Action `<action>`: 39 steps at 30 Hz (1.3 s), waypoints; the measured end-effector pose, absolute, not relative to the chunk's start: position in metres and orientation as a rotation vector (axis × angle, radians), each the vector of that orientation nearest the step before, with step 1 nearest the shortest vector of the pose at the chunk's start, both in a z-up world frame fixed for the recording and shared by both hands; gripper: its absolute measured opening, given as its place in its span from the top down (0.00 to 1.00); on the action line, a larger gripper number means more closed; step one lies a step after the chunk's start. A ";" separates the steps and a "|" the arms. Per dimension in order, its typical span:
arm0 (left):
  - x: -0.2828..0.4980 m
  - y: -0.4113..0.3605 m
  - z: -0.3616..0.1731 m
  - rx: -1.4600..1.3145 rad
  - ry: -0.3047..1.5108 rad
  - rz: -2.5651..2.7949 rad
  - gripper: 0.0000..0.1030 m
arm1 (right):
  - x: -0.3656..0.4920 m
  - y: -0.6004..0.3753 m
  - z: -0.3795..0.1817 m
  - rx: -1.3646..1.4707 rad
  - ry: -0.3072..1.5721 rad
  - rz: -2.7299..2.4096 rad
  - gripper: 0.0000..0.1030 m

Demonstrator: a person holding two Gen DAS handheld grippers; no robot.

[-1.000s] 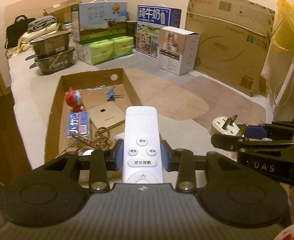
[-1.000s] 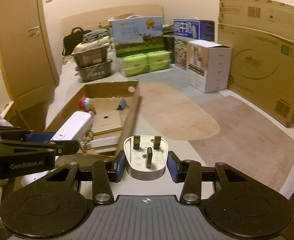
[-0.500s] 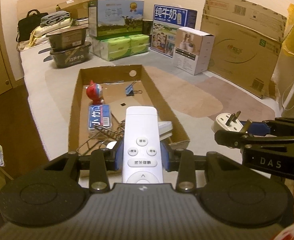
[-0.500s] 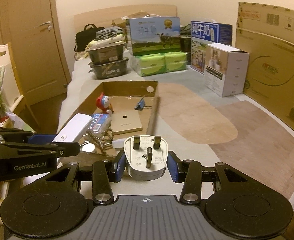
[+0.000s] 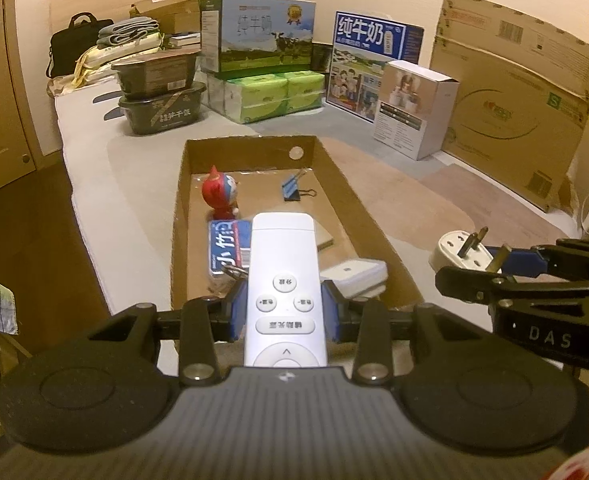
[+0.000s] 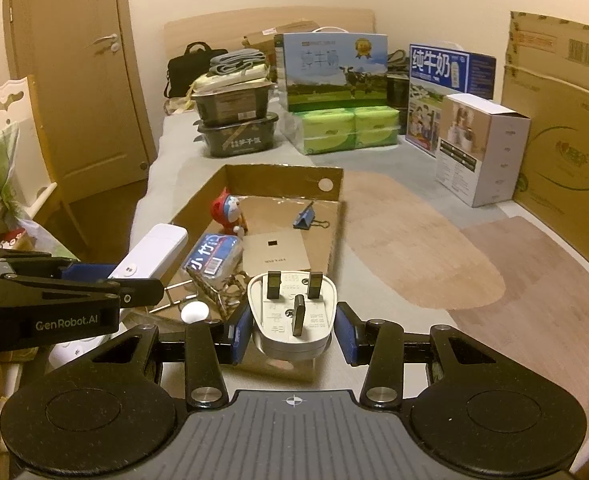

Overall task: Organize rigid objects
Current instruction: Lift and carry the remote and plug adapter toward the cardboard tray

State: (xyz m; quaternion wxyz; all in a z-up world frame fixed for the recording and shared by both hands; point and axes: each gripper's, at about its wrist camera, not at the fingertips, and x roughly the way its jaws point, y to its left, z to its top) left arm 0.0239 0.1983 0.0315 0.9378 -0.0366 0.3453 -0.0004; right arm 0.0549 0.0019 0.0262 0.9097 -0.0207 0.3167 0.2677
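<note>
Across the middle of both frames lies an open cardboard tray (image 5: 378, 216), holding a red-hooded figurine (image 5: 219, 196), a blue binder clip (image 5: 294, 190), a blue-labelled packet (image 5: 230, 246), a flat tan card (image 6: 275, 249) and a white box (image 5: 354, 272), with milk cartons (image 5: 260, 36) and other boxes behind. At lower centre of the left view the left gripper (image 5: 285, 312) clamps a white remote (image 5: 284, 284), long axis pointing away up the frame over the tray's near end. At lower centre of the right view the right gripper (image 6: 292, 330) grips a white plug (image 6: 292, 312) by its sides, prongs up, just right of the tray's near corner.
</note>
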 end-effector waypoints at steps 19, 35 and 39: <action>0.114 0.229 0.024 -0.099 0.719 0.027 0.66 | 0.138 0.041 0.019 -0.079 0.658 0.587 0.57; 0.214 0.238 0.006 -0.096 0.731 0.021 0.66 | 0.238 0.068 -0.005 -0.109 0.679 0.598 0.57; 0.238 0.237 0.000 -0.092 0.735 0.009 0.66 | 0.260 0.070 -0.010 -0.109 0.682 0.590 0.57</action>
